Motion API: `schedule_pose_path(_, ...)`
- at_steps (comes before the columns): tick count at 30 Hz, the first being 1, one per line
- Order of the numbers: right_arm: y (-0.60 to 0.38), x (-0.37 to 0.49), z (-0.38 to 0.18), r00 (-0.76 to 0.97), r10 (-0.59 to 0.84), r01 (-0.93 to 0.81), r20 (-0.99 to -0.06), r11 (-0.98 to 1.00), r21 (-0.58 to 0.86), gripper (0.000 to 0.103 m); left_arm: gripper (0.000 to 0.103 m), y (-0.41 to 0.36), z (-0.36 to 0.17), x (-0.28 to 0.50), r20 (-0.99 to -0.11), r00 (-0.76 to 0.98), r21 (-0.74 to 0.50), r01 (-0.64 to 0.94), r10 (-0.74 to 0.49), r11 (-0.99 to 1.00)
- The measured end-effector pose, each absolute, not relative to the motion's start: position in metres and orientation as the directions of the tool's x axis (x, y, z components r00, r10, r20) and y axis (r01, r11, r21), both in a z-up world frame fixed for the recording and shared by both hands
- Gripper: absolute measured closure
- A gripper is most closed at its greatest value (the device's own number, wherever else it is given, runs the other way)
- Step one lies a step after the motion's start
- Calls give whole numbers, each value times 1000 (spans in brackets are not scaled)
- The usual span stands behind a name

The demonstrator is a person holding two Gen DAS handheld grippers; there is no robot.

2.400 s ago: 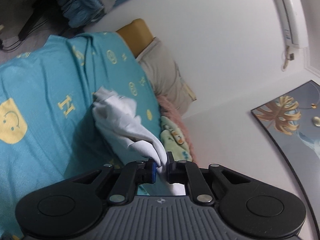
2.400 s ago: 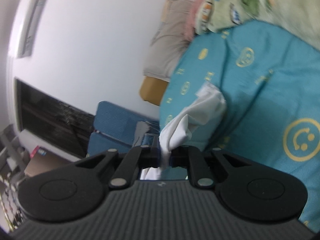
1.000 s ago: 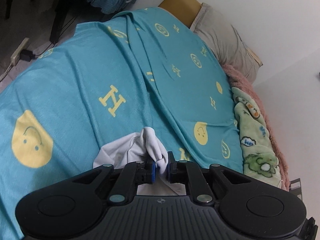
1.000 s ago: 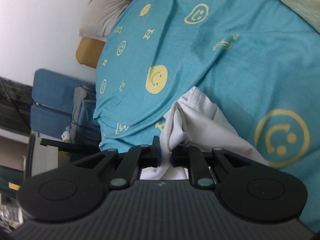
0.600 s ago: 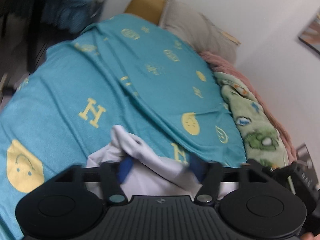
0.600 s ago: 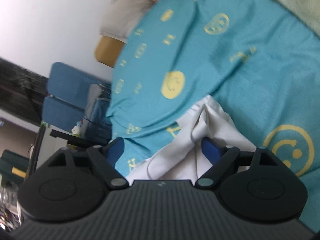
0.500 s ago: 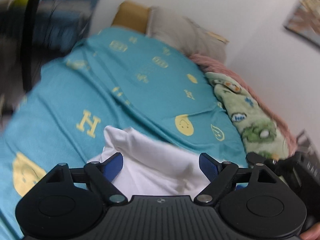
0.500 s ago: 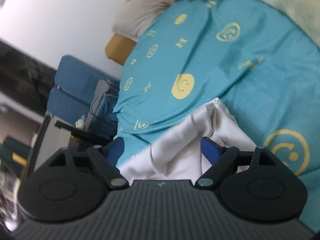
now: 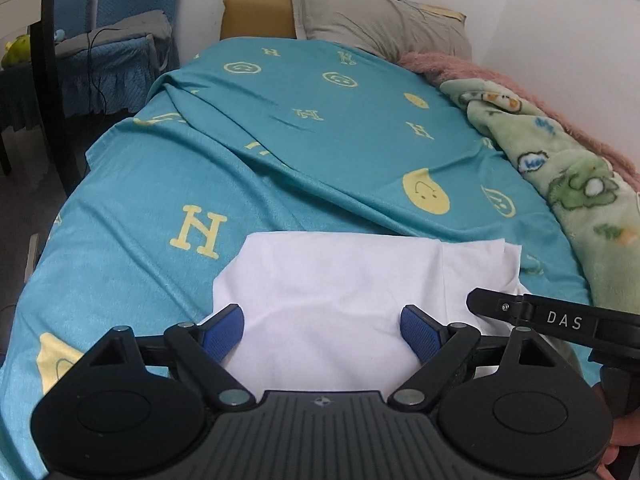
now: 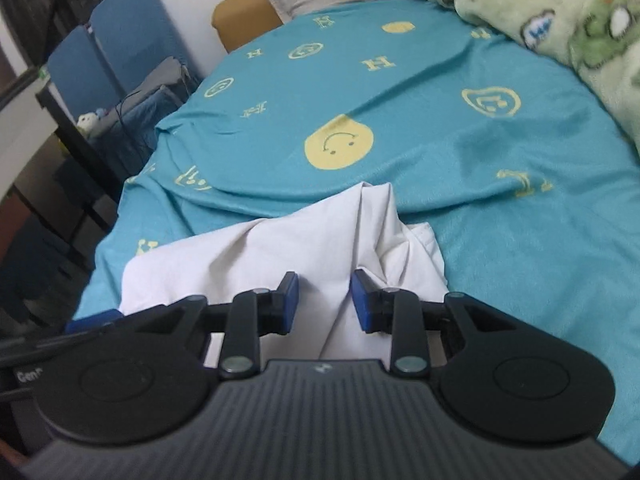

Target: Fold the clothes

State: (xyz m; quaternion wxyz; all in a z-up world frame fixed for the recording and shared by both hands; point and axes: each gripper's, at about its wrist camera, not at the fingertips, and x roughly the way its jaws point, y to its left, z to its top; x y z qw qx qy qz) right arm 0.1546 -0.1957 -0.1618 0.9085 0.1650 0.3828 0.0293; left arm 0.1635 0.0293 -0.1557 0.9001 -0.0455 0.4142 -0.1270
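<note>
A white garment lies spread fairly flat on the teal bedsheet at the near end of the bed. My left gripper hovers over its near edge, open wide, with nothing pressed between its blue pads. In the right wrist view the garment rises into a creased ridge on its right side. My right gripper sits over that ridge with its jaws closing; cloth lies between the pads, which do not press on it. The right gripper's black body shows at the right of the left wrist view.
A green cartoon blanket and a pink fluffy one run along the bed's right side by the wall. A grey pillow and a mustard cushion lie at the head. Blue chairs and a dark desk stand left of the bed.
Both grippers let go of the pinched white garment and opened; it dropped onto the sheet and spread out. Both wrists rolled level. The right jaws have since narrowed.
</note>
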Motion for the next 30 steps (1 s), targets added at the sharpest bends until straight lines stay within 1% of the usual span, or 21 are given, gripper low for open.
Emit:
schedule_pose_path(4, -195, 135, -149, 704, 173, 83, -689, 943, 321, 71, 16, 33, -149, 148, -726, 632, -184, 199, -270, 962)
schedule_pose_path(6, -194, 120, -141, 706, 166, 92, -689, 942, 321, 69, 16, 35, -141, 134, -720, 638, -184, 205, -274, 961)
schedule_pose_path(12, -188, 72, -113, 727, 156, 54, -669, 958, 282, 69, 16, 45, -115, 85, -715, 635, -214, 201, -293, 956)
schedule_pose_path(14, -187, 68, -118, 706, 156, 60, -691, 959, 279, 69, 16, 42, -116, 76, -730, 625, -192, 202, -278, 960)
schedule_pose_path(16, -185, 63, -123, 684, 157, 67, -713, 959, 275, 69, 16, 37, -124, 75, -771, 584, -171, 197, -255, 966)
schedule_pose_path(18, -182, 67, -136, 645, 150, 73, -750, 964, 256, 71, 16, 36, -131, 76, -792, 557, -171, 193, -251, 966)
schedule_pose_path(20, -180, 71, -145, 623, 147, 74, -768, 967, 244, 71, 20, 41, -127, 76, -786, 556, -207, 173, -269, 963)
schedule_pose_path(24, -183, 69, -149, 623, 158, 88, -766, 959, 269, 71, 20, 69, -109, 65, -740, 540, -409, 113, -401, 906)
schedule_pose_path(26, -185, 68, -149, 623, 165, 98, -764, 953, 286, 71, 17, 85, -102, 55, -702, 533, -513, 84, -473, 855)
schedule_pose_path(27, -186, 68, -149, 624, 166, 104, -764, 951, 292, 71, 17, 94, -98, 49, -680, 530, -562, 68, -507, 824)
schedule_pose_path(30, -184, 69, -148, 628, 156, 110, -762, 952, 286, 71, 17, 112, -110, 38, -655, 475, -669, -5, -587, 743)
